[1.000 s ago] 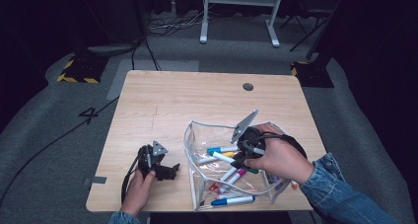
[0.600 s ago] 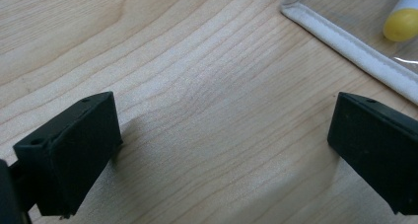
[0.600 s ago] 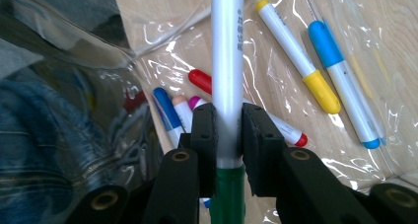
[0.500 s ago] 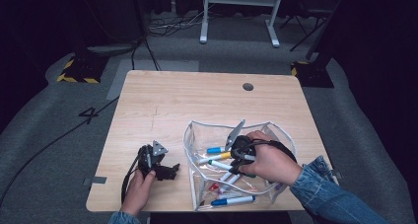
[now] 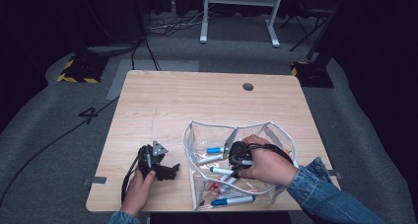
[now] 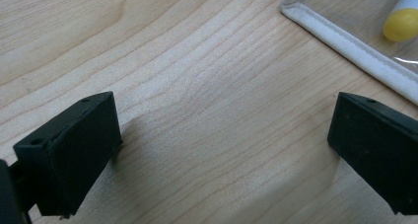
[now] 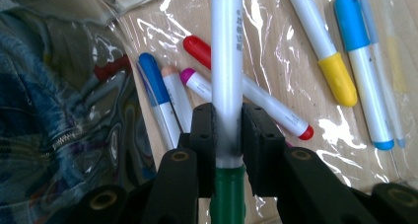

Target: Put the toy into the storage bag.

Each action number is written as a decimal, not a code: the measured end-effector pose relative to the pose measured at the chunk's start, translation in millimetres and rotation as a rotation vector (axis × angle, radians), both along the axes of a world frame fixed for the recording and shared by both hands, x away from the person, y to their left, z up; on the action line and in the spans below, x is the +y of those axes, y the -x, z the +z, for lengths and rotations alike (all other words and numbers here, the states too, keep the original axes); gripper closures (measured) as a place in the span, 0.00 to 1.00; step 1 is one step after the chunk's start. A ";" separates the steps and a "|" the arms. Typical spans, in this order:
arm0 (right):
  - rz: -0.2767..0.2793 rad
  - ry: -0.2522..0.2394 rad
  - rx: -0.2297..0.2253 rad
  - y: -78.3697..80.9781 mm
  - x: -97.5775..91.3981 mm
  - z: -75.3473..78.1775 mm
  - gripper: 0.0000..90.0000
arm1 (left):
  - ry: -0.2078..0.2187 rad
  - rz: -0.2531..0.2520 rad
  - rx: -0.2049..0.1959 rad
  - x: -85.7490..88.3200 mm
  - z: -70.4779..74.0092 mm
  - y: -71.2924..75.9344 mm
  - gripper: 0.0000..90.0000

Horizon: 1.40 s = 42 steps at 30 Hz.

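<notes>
Since the earlier frame the right hand-held gripper (image 5: 235, 160) has sunk from above the clear pouch (image 5: 276, 135) down into its open mouth, and its jaws have just been opening. In the right gripper view a green-capped marker (image 7: 226, 71) stands between the jaws, which sit close against its white barrel; whether the pads press on it cannot be told. Below it, on the pouch floor, lie other markers with blue, red, pink and yellow caps. The pouch rests at the near right of the wooden surface (image 5: 172, 100). The left hand-held gripper (image 5: 158, 165) lies on the surface left of the pouch, jaws wide apart, holding nothing.
</notes>
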State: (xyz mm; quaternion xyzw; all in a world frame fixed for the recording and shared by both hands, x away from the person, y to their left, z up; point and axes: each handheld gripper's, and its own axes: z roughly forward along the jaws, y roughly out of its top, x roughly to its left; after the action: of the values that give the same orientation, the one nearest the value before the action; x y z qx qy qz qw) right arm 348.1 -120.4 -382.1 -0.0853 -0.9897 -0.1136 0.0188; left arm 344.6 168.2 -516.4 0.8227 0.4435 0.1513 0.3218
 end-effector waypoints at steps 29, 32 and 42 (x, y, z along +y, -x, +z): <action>-0.174 -0.295 -0.226 4.2 -60.7 79.8 0.63 | -0.001 0.002 0.001 0.0 0.0 0.1 0.00; -0.223 -0.311 -0.234 3.9 -74.4 88.1 0.63 | -0.001 0.002 0.000 0.0 0.0 0.1 0.00; -0.387 -0.350 -0.252 0.2 -126.7 101.9 0.63 | -0.005 -0.001 -0.002 0.2 0.1 -0.1 0.00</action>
State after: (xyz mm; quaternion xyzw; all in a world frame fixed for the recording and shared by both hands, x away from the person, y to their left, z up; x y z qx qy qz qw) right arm 347.8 -247.1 -280.2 -0.2534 -0.9148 -0.2940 -0.1118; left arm 344.7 168.4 -516.3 0.8234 0.4425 0.1533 0.3204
